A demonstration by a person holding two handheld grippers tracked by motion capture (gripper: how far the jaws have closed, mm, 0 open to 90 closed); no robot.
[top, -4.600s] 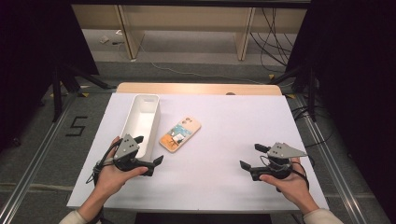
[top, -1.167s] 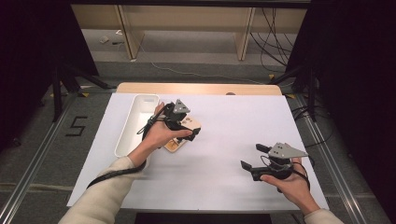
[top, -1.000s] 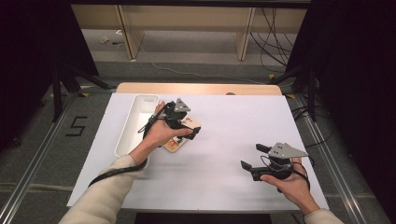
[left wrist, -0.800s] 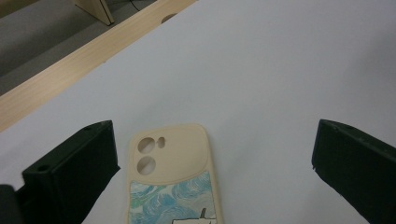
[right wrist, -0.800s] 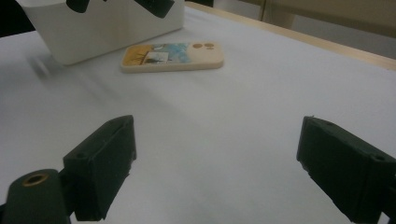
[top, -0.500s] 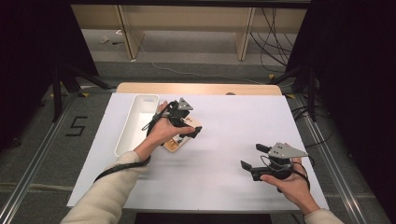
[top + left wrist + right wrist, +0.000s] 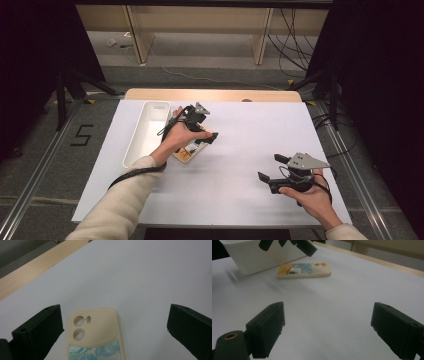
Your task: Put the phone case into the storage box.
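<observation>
A cream phone case (image 7: 186, 153) with a blue and orange picture lies flat on the white table, just right of a long white tray (image 7: 145, 131). My left gripper (image 7: 204, 129) hovers over the case, jaws wide open. In the left gripper view the case's camera end (image 7: 93, 333) lies between the two jaws without touching either, and the gripper (image 7: 113, 336) holds nothing. My right gripper (image 7: 271, 167) rests open near the table's front right. In the right gripper view the case (image 7: 303, 270) lies far ahead of its own gripper (image 7: 327, 332).
The white sheet (image 7: 260, 130) covers the table, and a wooden strip (image 7: 210, 95) shows along its far edge. In the right gripper view the tray's wall (image 7: 257, 258) stands just behind the case. Cables and dark stands lie on the floor beyond.
The left hand has gone from the table's front left up to the phone case and edged slightly right over it in the last second. The right gripper has stayed put.
</observation>
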